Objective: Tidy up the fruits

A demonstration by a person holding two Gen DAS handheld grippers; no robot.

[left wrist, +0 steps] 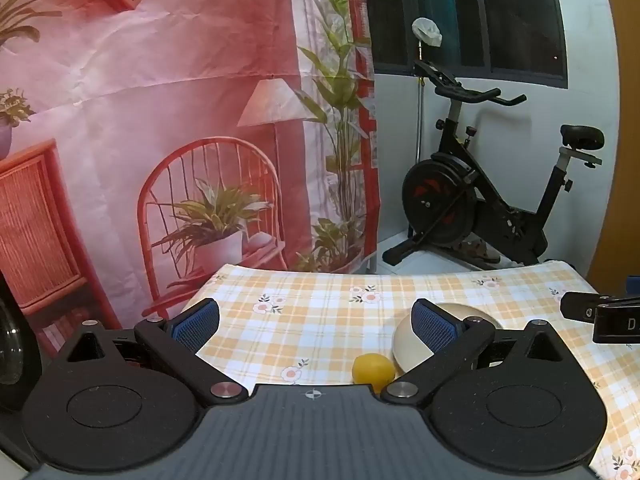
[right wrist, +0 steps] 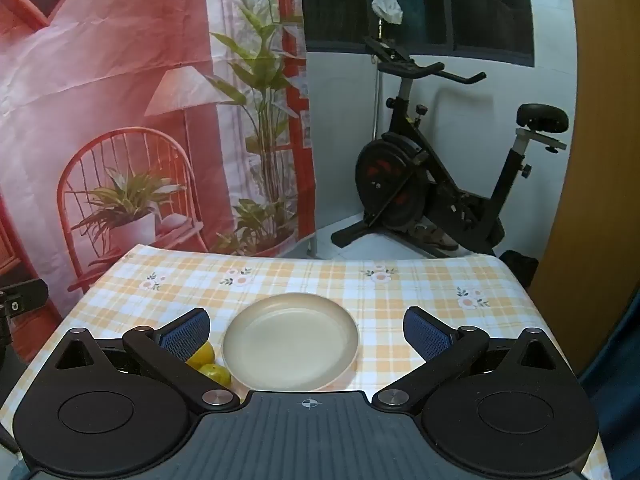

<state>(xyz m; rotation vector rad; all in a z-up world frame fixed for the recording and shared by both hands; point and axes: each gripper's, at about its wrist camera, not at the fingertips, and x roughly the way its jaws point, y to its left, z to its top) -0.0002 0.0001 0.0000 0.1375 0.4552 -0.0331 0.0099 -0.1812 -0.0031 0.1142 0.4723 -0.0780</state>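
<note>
A cream plate [right wrist: 290, 342] lies empty on the checked tablecloth [right wrist: 320, 276]. Two yellow fruits [right wrist: 208, 362] sit just left of it, partly hidden behind my right gripper's left finger. My right gripper [right wrist: 308, 332] is open and empty, hovering over the plate. In the left wrist view one yellow fruit [left wrist: 373, 368] lies beside the plate [left wrist: 408, 344], which is partly behind the right finger. My left gripper [left wrist: 316, 322] is open and empty above the cloth, left of the fruit. The other gripper [left wrist: 600, 316] shows at the right edge.
An exercise bike [right wrist: 432, 184] stands on the floor beyond the table's far edge. A printed red backdrop [right wrist: 120, 100] hangs behind the table on the left. A dark object [left wrist: 12, 348] stands at the left edge.
</note>
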